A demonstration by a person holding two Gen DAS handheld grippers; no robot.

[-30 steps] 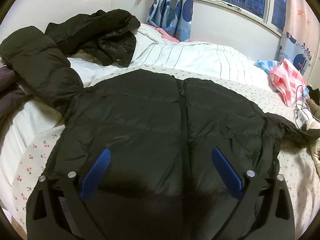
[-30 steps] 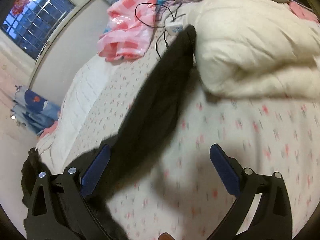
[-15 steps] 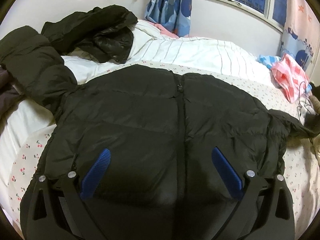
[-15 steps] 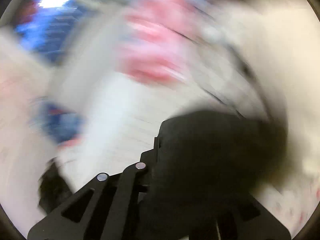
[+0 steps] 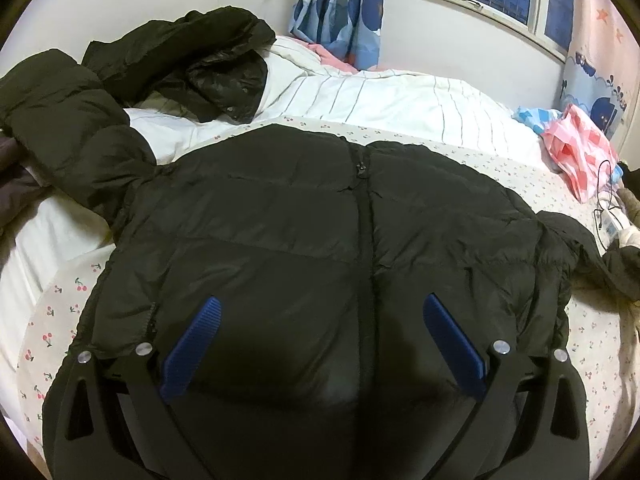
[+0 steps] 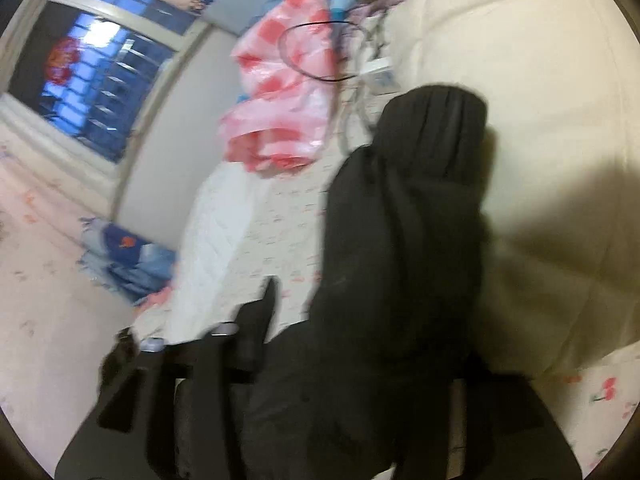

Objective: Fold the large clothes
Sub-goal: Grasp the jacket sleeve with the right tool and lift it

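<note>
Jacket [image 5: 320, 216] sleeve [image 6: 420, 208] drapes over right gripper [image 6: 360, 360] — jaws hidden, blurred.

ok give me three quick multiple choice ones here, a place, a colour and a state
1. Where is the pink checked bag? A floor B on the bed, right of the black jacket C on the jacket
2. The left tongs' pads are? A red B blue C green
3. The left tongs are? A open over the jacket B shut on a sleeve C shut on the bag
Answers: B, it lies on the bed beyond the jacket; B, both pads show blue; A, pads apart, gripping nothing.
</note>
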